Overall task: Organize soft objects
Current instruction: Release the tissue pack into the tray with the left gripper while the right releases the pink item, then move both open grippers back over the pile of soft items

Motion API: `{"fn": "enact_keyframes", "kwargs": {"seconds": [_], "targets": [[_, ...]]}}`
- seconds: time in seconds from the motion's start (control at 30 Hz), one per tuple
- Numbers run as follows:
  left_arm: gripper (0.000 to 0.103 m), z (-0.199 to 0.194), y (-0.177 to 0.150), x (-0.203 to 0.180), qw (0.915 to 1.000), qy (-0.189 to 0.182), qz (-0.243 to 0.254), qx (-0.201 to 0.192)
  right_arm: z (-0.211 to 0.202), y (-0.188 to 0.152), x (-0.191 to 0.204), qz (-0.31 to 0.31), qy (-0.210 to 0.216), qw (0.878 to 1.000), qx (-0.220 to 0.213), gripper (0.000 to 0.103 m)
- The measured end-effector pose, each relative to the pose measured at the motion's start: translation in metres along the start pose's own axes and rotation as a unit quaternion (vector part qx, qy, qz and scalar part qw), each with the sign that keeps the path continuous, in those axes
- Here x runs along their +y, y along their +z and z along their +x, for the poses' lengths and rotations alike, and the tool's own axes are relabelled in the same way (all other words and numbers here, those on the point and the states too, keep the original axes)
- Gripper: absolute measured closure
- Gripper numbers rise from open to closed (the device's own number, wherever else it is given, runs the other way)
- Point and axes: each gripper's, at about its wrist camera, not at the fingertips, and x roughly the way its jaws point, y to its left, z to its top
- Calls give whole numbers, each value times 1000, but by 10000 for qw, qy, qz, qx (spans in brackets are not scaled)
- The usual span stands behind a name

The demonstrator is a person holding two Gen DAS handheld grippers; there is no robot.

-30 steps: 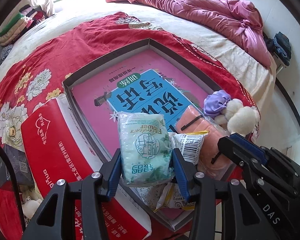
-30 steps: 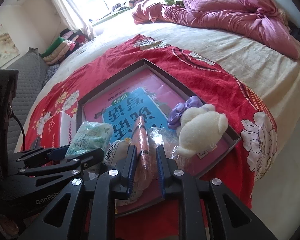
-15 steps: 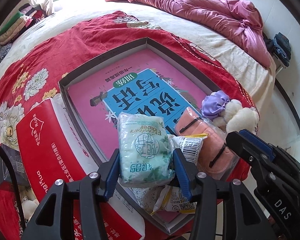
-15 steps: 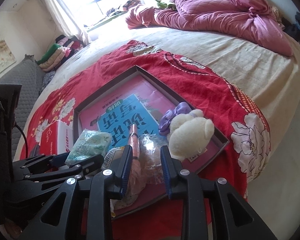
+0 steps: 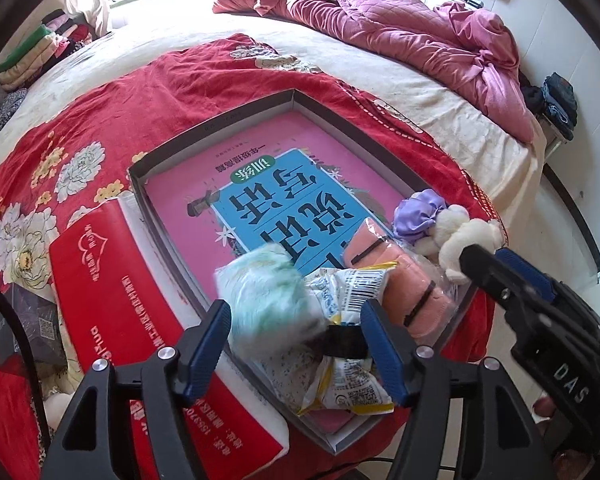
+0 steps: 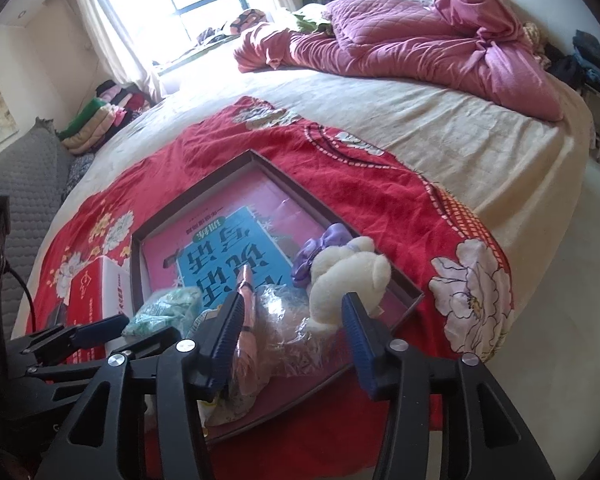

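Note:
A shallow dark-rimmed tray lies on the red flowered blanket and holds a pink and blue book. At its near end are a pink rolled towel in clear wrap, snack packets, a white plush toy and a purple scrunchie. My left gripper has its jaws opening. A pale green tissue pack sits blurred between them, free of the pads. My right gripper also has its jaws opening over the wrapped towel, which leans against the left finger. The plush toy lies just beyond.
A red tissue carton lies against the tray's left side, with a small black box further left. A crumpled pink quilt covers the far side of the bed. The bed's edge drops to the floor on the right.
Both grippers have widened their jaws. The left has let go of the green tissue pack, which tips down toward the tray. The right has released the pink wrapped towel.

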Motion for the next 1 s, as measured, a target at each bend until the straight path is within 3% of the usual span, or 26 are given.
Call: {"fn": "enact_keyframes", "kwargs": {"seconds": [0.17, 0.23, 0.43, 0.77, 1.0], "targets": [[24, -12, -3, 0, 9999, -4, 13, -136, -5, 2, -6, 114, -109, 9998, -87, 44], [24, -17, -3, 0, 9998, -46, -10, -190, -8, 3, -6, 137, -129, 9997, -125, 37], [24, -36, -8, -3, 9994, 45, 10, -340, -20, 5, -6, 144, -198, 9992, -304, 31], [23, -69, -18, 2, 9982, 91, -77, -586, -47, 10, 0, 77, -259, 9975, -660, 28], [23, -89, -26, 9, 9975, 104, -141, -679, -69, 12, 13, -65, -79, 9956, -932, 27]]}}
